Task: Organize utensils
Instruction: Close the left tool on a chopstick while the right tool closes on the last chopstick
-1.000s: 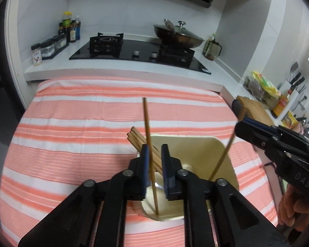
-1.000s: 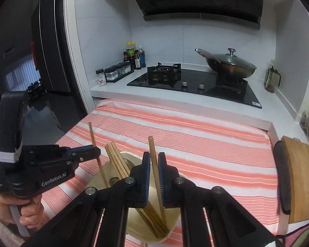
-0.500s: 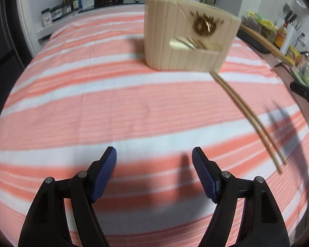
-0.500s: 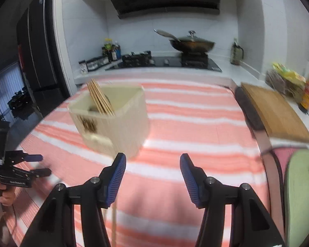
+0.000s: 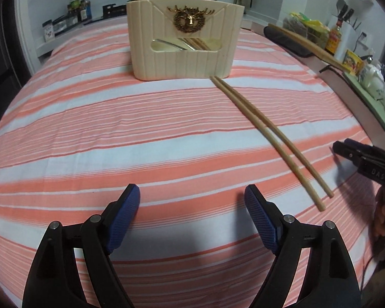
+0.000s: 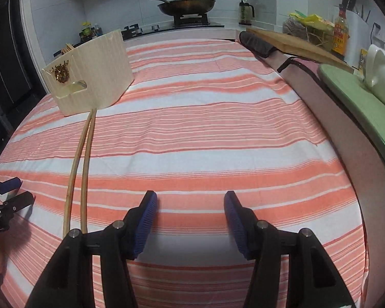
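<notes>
A cream utensil holder (image 5: 184,38) with a gold emblem stands on the striped cloth, with chopsticks inside it. It also shows in the right wrist view (image 6: 88,73). Two loose chopsticks (image 5: 267,136) lie side by side on the cloth, running from the holder's base toward the front; they also show in the right wrist view (image 6: 80,164). My left gripper (image 5: 191,197) is open and empty, low over the cloth, left of the chopsticks. My right gripper (image 6: 190,205) is open and empty, right of the chopsticks' near ends.
The orange-and-white striped cloth (image 5: 115,133) covers the table. A wooden cutting board (image 6: 292,42), a green tray (image 6: 359,102) with a white teapot (image 6: 379,74) and bottles line the right edge. A stove with a wok (image 6: 187,5) is behind.
Both grippers were shut on a chopstick over the holder one second ago. They have opened, pulled back and dropped low over the cloth, facing the holder and two loose chopsticks.
</notes>
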Tool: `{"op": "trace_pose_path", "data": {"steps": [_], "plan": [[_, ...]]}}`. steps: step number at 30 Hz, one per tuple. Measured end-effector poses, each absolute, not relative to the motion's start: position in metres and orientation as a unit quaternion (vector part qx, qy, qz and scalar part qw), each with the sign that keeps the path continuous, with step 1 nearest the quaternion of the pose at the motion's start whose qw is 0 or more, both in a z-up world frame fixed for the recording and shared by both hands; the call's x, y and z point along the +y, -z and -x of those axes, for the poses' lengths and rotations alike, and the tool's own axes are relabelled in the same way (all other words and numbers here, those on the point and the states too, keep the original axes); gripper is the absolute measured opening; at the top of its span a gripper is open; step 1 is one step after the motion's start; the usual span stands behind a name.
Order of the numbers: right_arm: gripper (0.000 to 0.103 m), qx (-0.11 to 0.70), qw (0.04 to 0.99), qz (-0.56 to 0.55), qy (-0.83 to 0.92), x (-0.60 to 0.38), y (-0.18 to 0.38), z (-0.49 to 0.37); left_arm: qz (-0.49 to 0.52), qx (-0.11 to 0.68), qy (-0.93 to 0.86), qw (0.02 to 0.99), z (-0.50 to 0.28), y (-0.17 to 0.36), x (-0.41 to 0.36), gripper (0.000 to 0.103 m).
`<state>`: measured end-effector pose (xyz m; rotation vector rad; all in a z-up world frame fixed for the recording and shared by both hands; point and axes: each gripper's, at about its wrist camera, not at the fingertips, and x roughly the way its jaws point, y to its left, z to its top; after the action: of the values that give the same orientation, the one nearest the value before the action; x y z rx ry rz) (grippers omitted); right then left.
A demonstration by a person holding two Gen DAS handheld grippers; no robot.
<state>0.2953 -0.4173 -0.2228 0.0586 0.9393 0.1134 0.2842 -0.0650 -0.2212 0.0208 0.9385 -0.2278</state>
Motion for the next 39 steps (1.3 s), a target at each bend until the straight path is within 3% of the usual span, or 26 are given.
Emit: {"op": "trace_pose_path", "data": {"steps": [12,20,22,23,25,26,28,34,39], "plan": [[0.056,0.453,0.89,-0.025,-0.053,-0.417,0.224,-0.299,0.024,0.45,0.118,0.885,-0.313,0.21,-0.11,0.085],[0.056,0.452,0.89,-0.029,-0.056,-0.419,0.224,-0.298,-0.036,0.458,0.077,0.885,-0.332,0.227,-0.147,0.083],[0.056,0.451,0.89,-0.03,-0.056,-0.419,0.224,-0.298,-0.048,0.452,0.076,0.887,-0.331,0.227,-0.148,0.073],[0.056,0.451,0.89,-0.031,-0.056,-0.419,0.224,-0.299,-0.052,0.448,0.079,0.889,-0.329,0.227,-0.148,0.061],[0.056,0.451,0.89,-0.034,-0.057,-0.419,0.224,-0.299,-0.053,0.445,0.091,0.889,-0.326,0.225,-0.145,0.017],[0.056,0.451,0.89,-0.036,-0.058,-0.419,0.224,-0.299,-0.049,0.447,0.096,0.888,-0.325,0.225,-0.143,0.01],[0.056,0.451,0.89,-0.038,-0.059,-0.42,0.225,-0.299,-0.044,0.446,0.094,0.889,-0.322,0.224,-0.138,0.006],[0.056,0.464,0.88,-0.041,-0.091,-0.414,0.218,-0.299,-0.035,0.442,0.081,0.892,-0.306,0.22,-0.109,0.005],[0.056,0.466,0.864,0.0,-0.193,-0.354,0.194,-0.286,-0.023,0.451,0.056,0.89,-0.297,0.222,-0.074,0.005]]}}
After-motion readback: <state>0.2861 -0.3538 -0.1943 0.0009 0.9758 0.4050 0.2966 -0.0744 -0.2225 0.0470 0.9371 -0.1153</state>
